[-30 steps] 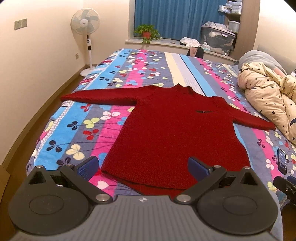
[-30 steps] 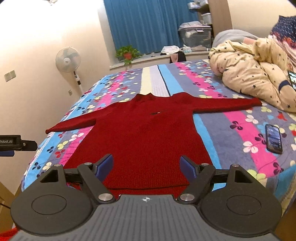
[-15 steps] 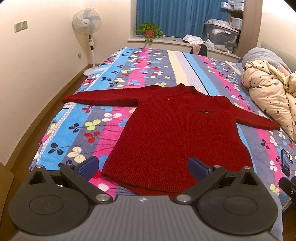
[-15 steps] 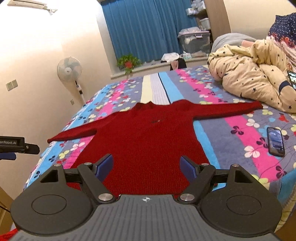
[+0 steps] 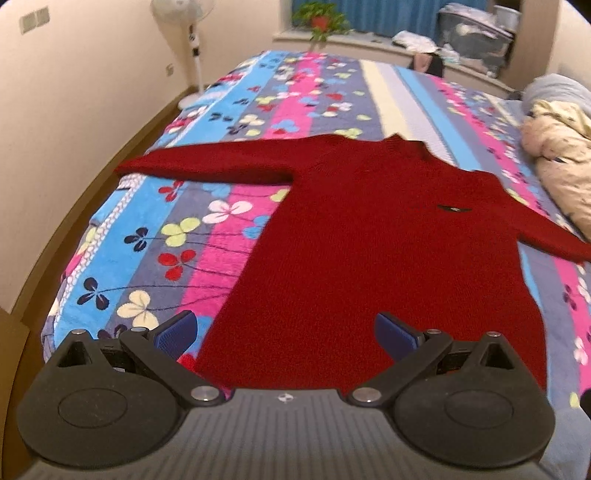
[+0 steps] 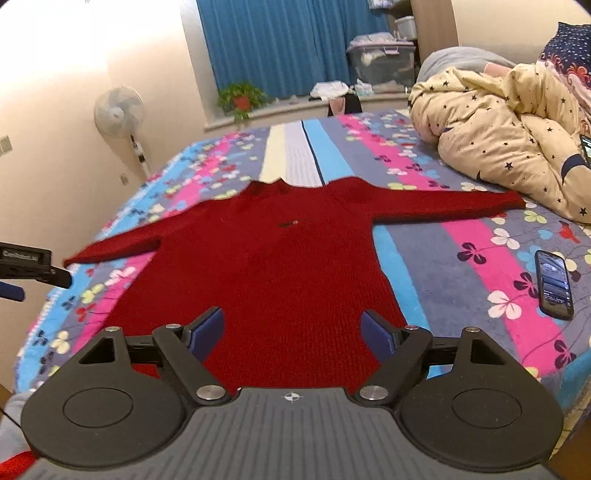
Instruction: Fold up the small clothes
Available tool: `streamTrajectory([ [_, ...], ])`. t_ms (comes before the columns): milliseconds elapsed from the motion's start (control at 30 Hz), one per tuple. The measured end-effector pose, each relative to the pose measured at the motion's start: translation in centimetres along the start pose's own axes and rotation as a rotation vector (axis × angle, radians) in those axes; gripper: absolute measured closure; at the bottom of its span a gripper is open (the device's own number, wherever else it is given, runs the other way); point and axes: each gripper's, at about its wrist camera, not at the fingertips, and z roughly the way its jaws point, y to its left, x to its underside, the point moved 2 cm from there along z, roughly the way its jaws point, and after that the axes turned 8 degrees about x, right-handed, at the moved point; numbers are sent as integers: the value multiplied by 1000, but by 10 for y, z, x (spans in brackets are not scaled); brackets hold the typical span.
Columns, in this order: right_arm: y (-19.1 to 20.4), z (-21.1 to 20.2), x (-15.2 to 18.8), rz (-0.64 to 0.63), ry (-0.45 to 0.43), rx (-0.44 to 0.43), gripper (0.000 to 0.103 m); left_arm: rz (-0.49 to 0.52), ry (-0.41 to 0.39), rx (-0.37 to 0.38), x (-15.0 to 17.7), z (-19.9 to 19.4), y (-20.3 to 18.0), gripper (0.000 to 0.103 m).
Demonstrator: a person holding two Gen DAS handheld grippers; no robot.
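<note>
Where bedspread (image 5: 229, 177) shows, red sweater (image 5: 369, 258) flat.

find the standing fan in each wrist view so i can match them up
Left wrist: the standing fan is at the top edge, left of centre, head partly cut off.
Right wrist: the fan is at the left, against the wall.
Shared landmark: the potted plant on the window sill.

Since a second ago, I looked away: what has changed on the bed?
Both open grippers have moved in toward the red sweater: the left gripper tipped down over its hem, the right gripper came closer too. Neither has taken hold of anything. The sweater stays spread flat with sleeves out, and the phone has not shifted on the blanket.
</note>
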Motion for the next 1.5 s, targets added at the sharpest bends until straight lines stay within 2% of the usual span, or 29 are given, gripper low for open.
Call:
streamTrajectory([
  [167, 17, 46, -17, -52, 76, 4, 21, -86, -37, -86, -44, 56, 49, 1],
  [233, 24, 65, -26, -68, 89, 12, 21, -131, -72, -123, -68, 83, 76, 1],
  [333, 35, 93, -37, -92, 115, 40, 21, -196, -117, -220, -103, 134, 125, 1],
  [433, 48, 119, -44, -125, 150, 83, 21, -282, -160, -249, -138, 184, 178, 1],
  [533, 60, 134, -43, -175, 186, 111, 21, -387, -169, -214, -174, 230, 230, 1],
  [667, 77, 146, -36, -261, 250, 128, 21, -604, -93, -91, -205, 293, 288, 1],
  [767, 87, 149, -34, -307, 267, 140, 21, -701, -24, -21, -214, 331, 314, 1],
  [867, 91, 149, -34, -332, 270, 144, 21, -718, -38, -89, -230, 342, 324, 1],
  [900, 91, 150, -33, -339, 272, 145, 21, -727, -27, -106, -237, 346, 326, 6],
  [933, 89, 150, -32, -343, 273, 147, 21, -721, -25, -144, -244, 347, 327, 22],
  [967, 88, 150, -31, -343, 273, 151, 21, -687, -12, -206, -251, 346, 324, 76],
  [1000, 85, 151, -31, -337, 272, 154, 21, -659, 5, -233, -259, 346, 321, 86],
  [1067, 78, 152, -29, -314, 275, 154, 21, -655, -38, -247, -275, 330, 307, 87],
  [1133, 69, 154, -27, -290, 283, 154, 21, -560, -132, -192, -298, 304, 264, 87],
  [1167, 65, 155, -26, -281, 288, 151, 21, -506, -167, -142, -309, 292, 236, 87],
  [1267, 55, 156, -23, -256, 284, 157, 22, -303, -268, 44, -330, 253, 118, 87],
  [1367, 43, 154, -25, -225, 266, 170, 22, -107, -291, 249, -312, 235, -12, 84],
  [1433, 35, 152, -25, -213, 258, 180, 22, 34, -222, 374, -276, 245, -90, 60],
  [1467, 31, 152, -25, -208, 256, 186, 22, 107, -152, 423, -251, 255, -122, 23],
  [1500, 27, 154, -25, -204, 255, 193, 22, 191, -66, 461, -223, 266, -149, 7],
])
